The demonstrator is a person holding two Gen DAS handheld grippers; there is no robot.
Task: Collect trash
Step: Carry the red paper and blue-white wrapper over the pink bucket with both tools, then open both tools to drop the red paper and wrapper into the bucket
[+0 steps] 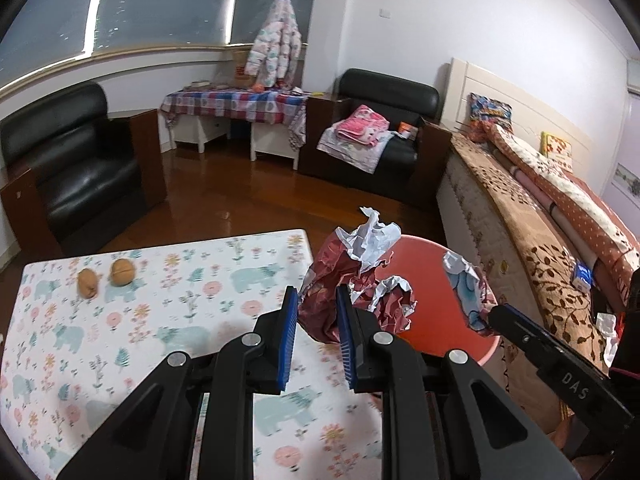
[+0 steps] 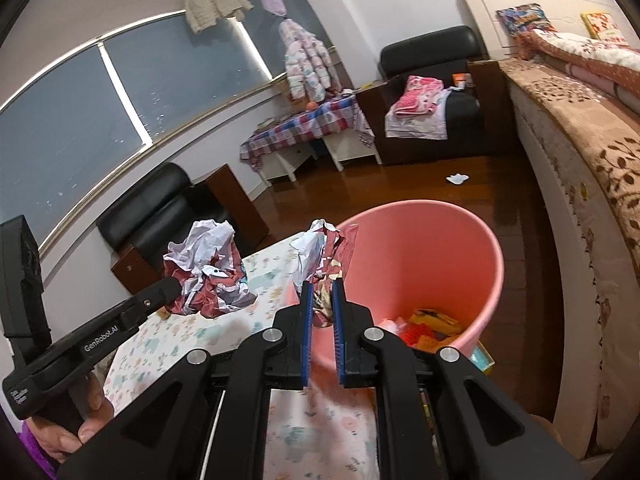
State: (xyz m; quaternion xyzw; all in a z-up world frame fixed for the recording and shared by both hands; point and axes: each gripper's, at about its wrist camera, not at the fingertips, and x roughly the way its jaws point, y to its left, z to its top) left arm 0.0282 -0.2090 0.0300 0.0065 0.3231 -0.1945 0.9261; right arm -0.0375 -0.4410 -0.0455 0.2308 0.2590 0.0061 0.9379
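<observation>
- "DAS" in pale letters runs along the black body of the right gripper (image 1: 491,314), seen from the left wrist view, to the right of the left gripper (image 1: 318,312).
- "GenRobot.AI" in white is printed on the side of the left gripper, seen from the right wrist view, left of the right gripper.

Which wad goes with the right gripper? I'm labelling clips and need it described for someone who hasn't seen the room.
Find the pink bin beside the floral-cloth table. At its near rim, the right gripper pinches a small crumpled wrapper. The left gripper's wad is bulkier and sits over the table.
</observation>
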